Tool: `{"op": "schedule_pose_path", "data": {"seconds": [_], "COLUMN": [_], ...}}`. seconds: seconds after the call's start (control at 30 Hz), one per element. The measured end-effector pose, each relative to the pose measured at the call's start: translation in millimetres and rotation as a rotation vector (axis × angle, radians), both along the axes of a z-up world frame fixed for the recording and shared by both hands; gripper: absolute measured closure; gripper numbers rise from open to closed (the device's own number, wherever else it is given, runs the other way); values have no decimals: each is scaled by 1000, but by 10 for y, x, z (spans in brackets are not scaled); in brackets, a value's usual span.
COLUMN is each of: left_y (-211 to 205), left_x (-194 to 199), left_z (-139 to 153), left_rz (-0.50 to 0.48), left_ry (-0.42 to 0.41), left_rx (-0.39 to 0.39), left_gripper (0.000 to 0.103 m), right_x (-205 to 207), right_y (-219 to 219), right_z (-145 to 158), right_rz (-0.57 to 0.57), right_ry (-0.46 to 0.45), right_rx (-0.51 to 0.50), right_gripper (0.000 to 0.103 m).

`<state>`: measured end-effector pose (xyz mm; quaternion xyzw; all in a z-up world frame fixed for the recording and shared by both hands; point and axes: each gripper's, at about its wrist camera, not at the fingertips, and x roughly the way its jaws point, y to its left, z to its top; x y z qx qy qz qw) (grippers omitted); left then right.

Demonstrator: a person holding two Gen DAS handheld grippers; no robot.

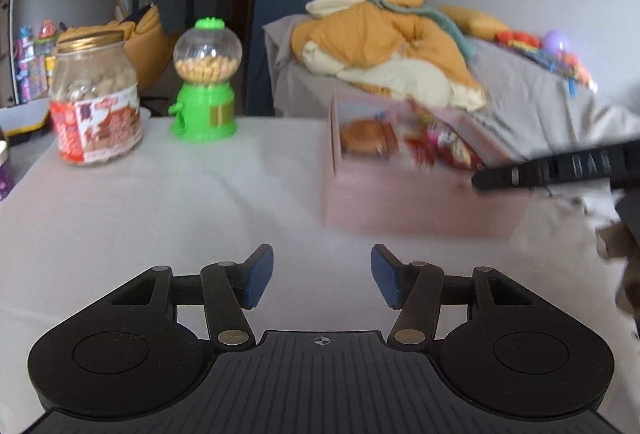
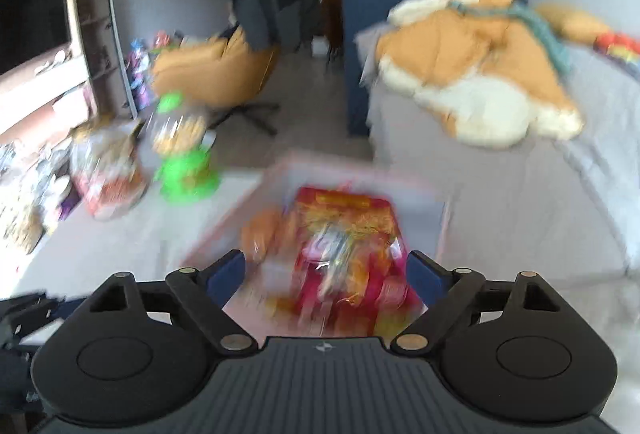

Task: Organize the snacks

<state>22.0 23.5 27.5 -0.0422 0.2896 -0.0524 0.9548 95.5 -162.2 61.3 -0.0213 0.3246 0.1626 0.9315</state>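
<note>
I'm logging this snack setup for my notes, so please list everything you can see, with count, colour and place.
Jar: one, clear with gold lid and red label, table's far left.
Candy dispenser: one, green with clear globe, right of the jar.
Box: one, pink, table's right, holding snacks.
Snack bag: one, red and yellow, in the box.
Table: one, white cloth.
Plush toy: one, orange and cream, on the grey bed behind.
Left gripper: open, empty.
Right gripper: open over the box.
</note>
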Motion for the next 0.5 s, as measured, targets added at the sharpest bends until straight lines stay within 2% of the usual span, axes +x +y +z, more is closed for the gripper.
{"op": "schedule_pose_path", "data": {"seconds": [0.07,0.2,0.33,0.4,0.5], "left_y": [-45,-98,-179,-208,-259], "left_x": [-89,-128,-136,-118,-127], "left_z": [-81,-237,-262,-262,-281], "left_rz": [14,28,42,44,46], "left_ry": [-1,52,54,57,60], "left_rx": [34,-6,55,71,103], "left_gripper": [43,43,44,44,43], "right_x": [-222,-565,-672,-684,-628], "right_y": [55,183,258,242,223], "right_z": [-234,-584,-792,-828,-850], "right_rz": [18,-9,-54,-75,-147], "right_ry": [40,79,83,65,77], "right_rx": [-9,-38,-77,-77,-90], "right_gripper": [15,15,15,11,0]}}
